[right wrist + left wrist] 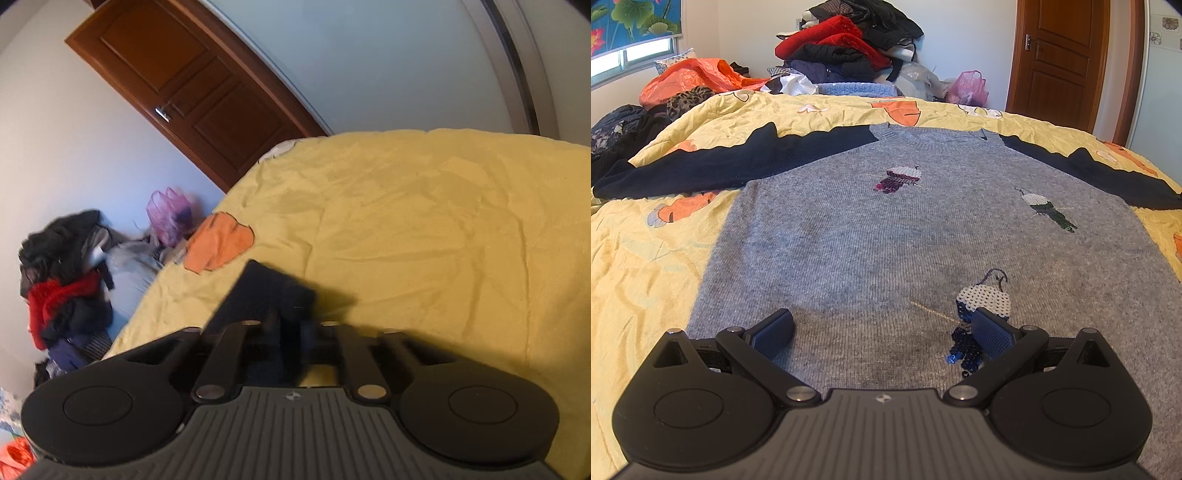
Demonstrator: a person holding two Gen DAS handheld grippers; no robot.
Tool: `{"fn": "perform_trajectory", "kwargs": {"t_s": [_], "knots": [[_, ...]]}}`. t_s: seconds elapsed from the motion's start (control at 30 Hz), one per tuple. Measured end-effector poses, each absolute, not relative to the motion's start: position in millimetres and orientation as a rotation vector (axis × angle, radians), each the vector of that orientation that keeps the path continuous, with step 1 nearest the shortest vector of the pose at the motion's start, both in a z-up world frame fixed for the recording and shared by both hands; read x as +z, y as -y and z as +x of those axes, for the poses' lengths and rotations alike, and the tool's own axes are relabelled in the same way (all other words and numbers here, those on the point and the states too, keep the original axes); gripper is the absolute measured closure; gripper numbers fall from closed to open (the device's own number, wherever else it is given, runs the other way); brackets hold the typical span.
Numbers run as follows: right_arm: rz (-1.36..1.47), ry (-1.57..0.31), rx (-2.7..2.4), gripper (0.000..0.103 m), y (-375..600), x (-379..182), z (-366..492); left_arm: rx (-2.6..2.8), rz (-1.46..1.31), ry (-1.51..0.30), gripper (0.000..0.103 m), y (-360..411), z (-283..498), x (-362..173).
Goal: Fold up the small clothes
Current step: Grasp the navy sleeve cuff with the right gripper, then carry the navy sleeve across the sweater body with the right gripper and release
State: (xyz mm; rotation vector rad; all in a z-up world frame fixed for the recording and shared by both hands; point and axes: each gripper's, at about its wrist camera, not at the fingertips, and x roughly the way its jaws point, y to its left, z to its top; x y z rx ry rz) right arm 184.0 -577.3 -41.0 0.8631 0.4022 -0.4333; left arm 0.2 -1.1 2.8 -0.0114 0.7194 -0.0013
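With the grey sweater (886, 236) spread front-up across the middle of the bed (639, 266), its neckline toward the far edge and both dark sleeves stretched out to either side, the step in hand is judged to be the folding-in of the right sleeve (273, 291). The right tool (291, 328) is seen pressed together on a bunch of dark fabric, which is taken to be that sleeve's end, though the view there is blurred and shadowed and the pinch itself is partly hidden. The left tool (882, 328) is held spread just above the sweater's hem at the near edge of the bed, its blue pads (775, 332) clear of the knit and nothing caught between them.

To do the fold well, the pinched sleeve should be carried low and flat across the chest, so that it is laid straight rather than twisted. The body should be steadied near the hem by the left tool, since loose knit is easily dragged. Sequinned patches (982, 306) are best kept out of the pinch.
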Motion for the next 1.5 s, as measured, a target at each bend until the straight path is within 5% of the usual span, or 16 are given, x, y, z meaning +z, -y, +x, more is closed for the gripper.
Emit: {"fn": "perform_trajectory", "kwargs": {"t_s": [0.2,0.4,0.77,1.0,1.2,1.5], "knots": [[0.697,-0.327,-0.325,0.087,524.7,9.7,174.4,-0.002,-0.012,-0.719,0.000,1.1,0.2,2.8],[0.429,-0.298,0.071,0.087,358.4,68.5,187.1,-0.003,-0.014,-0.719,0.000,1.6,-1.8,2.2],[0.341,-0.564,0.411,0.087,118.2,14.7,201.5,-0.011,-0.028,-0.715,0.000,-2.5,0.2,0.0],[0.381,-0.674,0.397,0.086,105.5,-16.8,185.6,-0.017,-0.055,-0.706,0.000,-5.7,-2.4,0.2],[0.499,-0.576,0.398,0.039,156.0,4.8,131.3,-0.021,-0.069,-0.746,0.000,-12.0,-4.6,11.3],[0.562,-0.597,0.297,0.037,215.0,-22.3,63.2,-0.315,-0.586,-0.621,0.000,-55.9,98.3,61.3]]}}
